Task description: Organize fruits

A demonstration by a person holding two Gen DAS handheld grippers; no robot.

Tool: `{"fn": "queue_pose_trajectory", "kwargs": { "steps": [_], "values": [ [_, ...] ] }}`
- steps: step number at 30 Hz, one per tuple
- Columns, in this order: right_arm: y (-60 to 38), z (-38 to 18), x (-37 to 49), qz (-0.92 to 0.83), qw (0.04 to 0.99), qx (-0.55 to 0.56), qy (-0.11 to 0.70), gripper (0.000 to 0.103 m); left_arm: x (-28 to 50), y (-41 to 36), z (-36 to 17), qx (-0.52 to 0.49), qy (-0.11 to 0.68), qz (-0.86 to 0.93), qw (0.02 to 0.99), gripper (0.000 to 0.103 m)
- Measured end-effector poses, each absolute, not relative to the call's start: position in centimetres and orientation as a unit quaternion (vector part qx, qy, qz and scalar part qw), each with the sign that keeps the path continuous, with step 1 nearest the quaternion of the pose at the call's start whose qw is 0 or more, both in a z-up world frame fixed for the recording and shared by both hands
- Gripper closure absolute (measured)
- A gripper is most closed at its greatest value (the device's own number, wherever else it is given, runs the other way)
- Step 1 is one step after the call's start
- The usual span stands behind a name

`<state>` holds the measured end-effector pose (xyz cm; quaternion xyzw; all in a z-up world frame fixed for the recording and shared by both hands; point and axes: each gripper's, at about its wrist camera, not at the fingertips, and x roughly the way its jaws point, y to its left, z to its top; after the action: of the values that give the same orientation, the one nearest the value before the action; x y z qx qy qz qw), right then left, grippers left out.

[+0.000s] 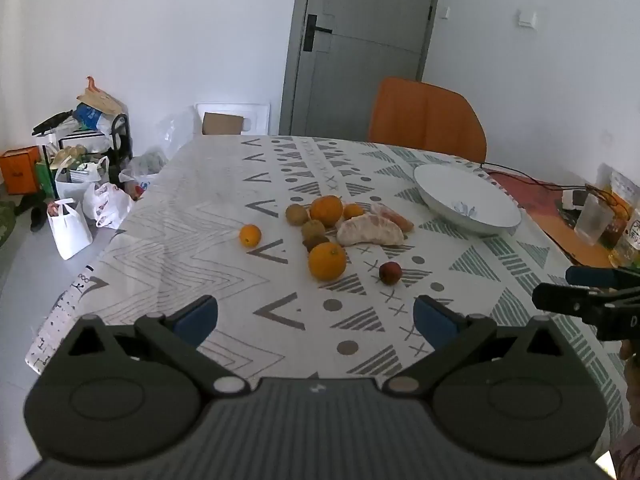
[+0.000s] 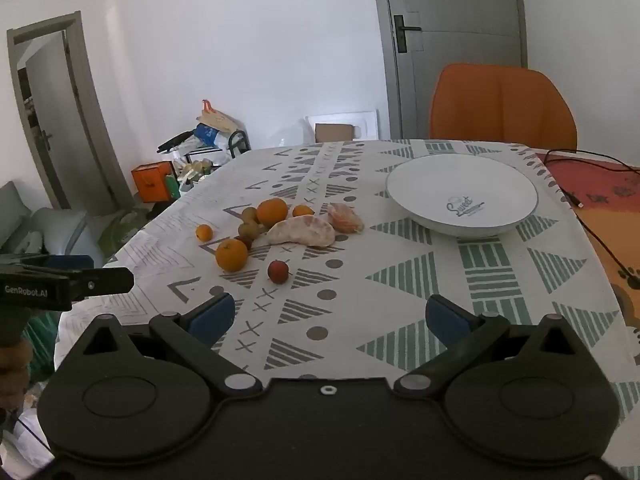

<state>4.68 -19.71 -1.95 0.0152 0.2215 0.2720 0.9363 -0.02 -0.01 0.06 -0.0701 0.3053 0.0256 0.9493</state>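
Observation:
Fruits lie in a loose group mid-table: a large orange [image 1: 327, 261] [image 2: 231, 255], a second orange [image 1: 326, 210] [image 2: 272, 211], a small orange set apart [image 1: 250, 235] [image 2: 204, 232], brown kiwis [image 1: 297, 214] [image 2: 249, 214], peeled pomelo pieces [image 1: 370, 231] [image 2: 301, 231] and a small red fruit [image 1: 390, 273] [image 2: 278, 271]. A white bowl [image 1: 466, 199] [image 2: 462, 196] stands empty at the far right. My left gripper [image 1: 316, 316] is open and empty above the near table edge. My right gripper [image 2: 328, 318] is open and empty, also short of the fruits.
An orange chair [image 1: 426, 118] [image 2: 502, 106] stands behind the table. Cables [image 2: 592, 196], a cup [image 1: 594, 219] and packets sit at the right edge. Bags and boxes [image 1: 80, 184] crowd the floor on the left. The patterned tablecloth [image 1: 200, 216] covers the table.

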Motion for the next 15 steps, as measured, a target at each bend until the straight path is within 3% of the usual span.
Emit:
{"fn": "queue_pose_trajectory", "kwargs": {
  "steps": [15],
  "values": [
    [-19.31,-2.41,4.73,0.272,0.934,0.010,0.233,0.000,-0.14,-0.08,-0.22,-0.076,0.298,0.011,0.952,0.000]
  ]
}}
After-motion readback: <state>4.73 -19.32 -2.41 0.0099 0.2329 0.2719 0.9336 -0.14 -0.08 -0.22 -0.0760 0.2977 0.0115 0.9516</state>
